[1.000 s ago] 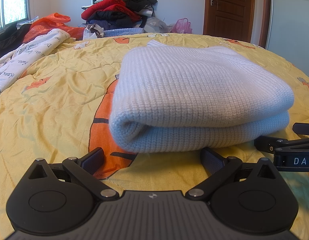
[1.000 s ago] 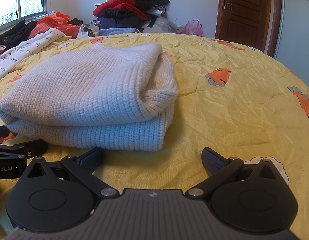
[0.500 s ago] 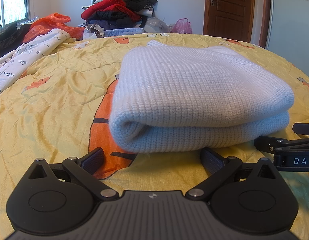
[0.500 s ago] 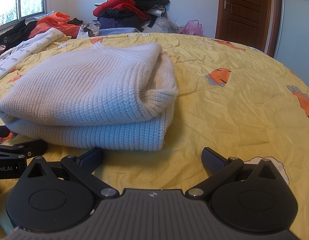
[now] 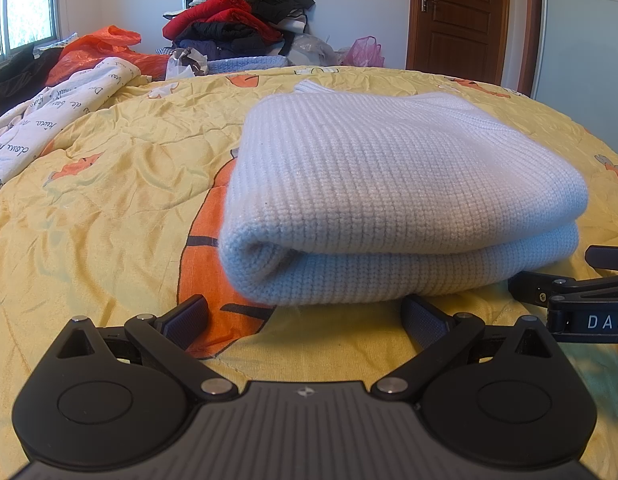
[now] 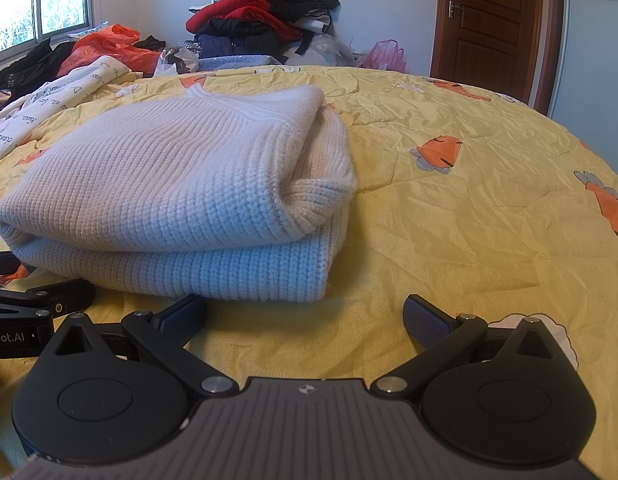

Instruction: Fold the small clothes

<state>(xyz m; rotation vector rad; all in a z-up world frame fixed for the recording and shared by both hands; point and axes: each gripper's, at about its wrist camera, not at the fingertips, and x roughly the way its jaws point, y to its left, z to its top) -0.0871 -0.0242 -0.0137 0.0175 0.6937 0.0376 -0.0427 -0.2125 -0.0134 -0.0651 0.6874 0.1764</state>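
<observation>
— Sweater [image 5: 389,184] is folded into a thick bundle on the yellow bed [image 5: 109,216]; nothing has shifted over the last second, so we judge this fold done.

— And our tools?

— Left tool [image 5: 305,312] and right tool [image 6: 305,312] both rest spread wide and empty, just in front of the sweater, at its near edge. We'd fetch another garment next, perhaps from the clothes pile [image 6: 261,12] behind the sweater.

We've got a yellow quilt [image 6: 449,240] with orange carrot prints straight ahead, daylight through a window [image 6: 49,0] far left, a brown wooden door [image 6: 489,20] far right, and a messy clothes pile [image 5: 245,20] against the pale back wall [image 5: 369,0].
</observation>
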